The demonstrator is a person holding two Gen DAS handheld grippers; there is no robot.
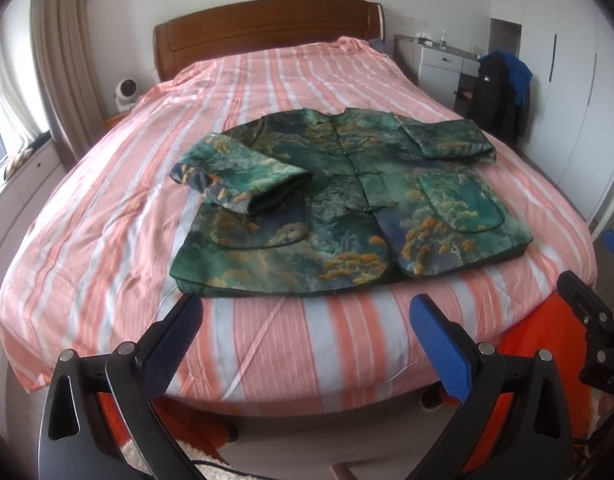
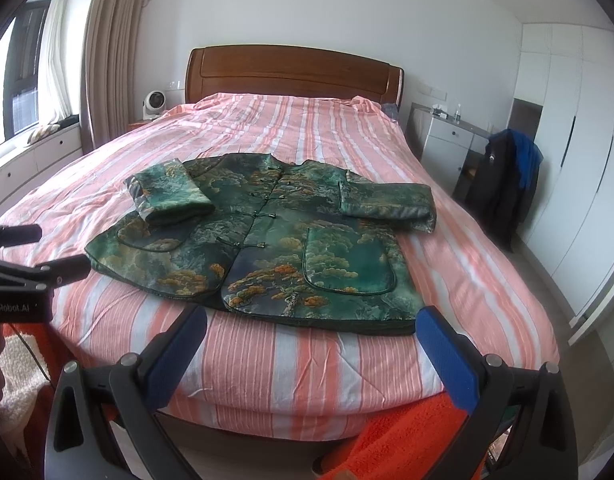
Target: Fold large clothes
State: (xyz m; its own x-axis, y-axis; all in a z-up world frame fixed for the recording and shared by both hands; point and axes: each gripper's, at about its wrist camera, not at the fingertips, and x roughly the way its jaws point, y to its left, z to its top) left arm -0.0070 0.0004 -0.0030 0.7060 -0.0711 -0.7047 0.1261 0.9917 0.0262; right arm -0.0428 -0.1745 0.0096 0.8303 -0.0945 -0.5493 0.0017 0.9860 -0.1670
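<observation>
Green jacket (image 1: 347, 208) patterned with teal clouds and orange-gold pine clusters. Salmon-pink bedspread (image 1: 267, 80) striped in white and pale grey. Reddish-brown wooden headboard (image 1: 267, 28). Bright orange rug (image 2: 407, 432) below. Black tools, blue textured pads (image 1: 439, 344). White wardrobe (image 2: 579, 160), beige curtain (image 2: 111, 48).

Glossy brocade jacket (image 1: 347, 200), wooden headboard (image 1: 267, 28)

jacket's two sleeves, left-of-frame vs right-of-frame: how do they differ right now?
The left-of-frame sleeve is folded in, cuff lying on the jacket front above the pocket; the right-of-frame sleeve is doubled near the shoulder, sticking out past the body edge. The left one shows a dark open cuff facing the cameras; the right one's opening isn't visible. Both share the green-and-gold print and lie flat, untouched by either hand-held gripper.
</observation>
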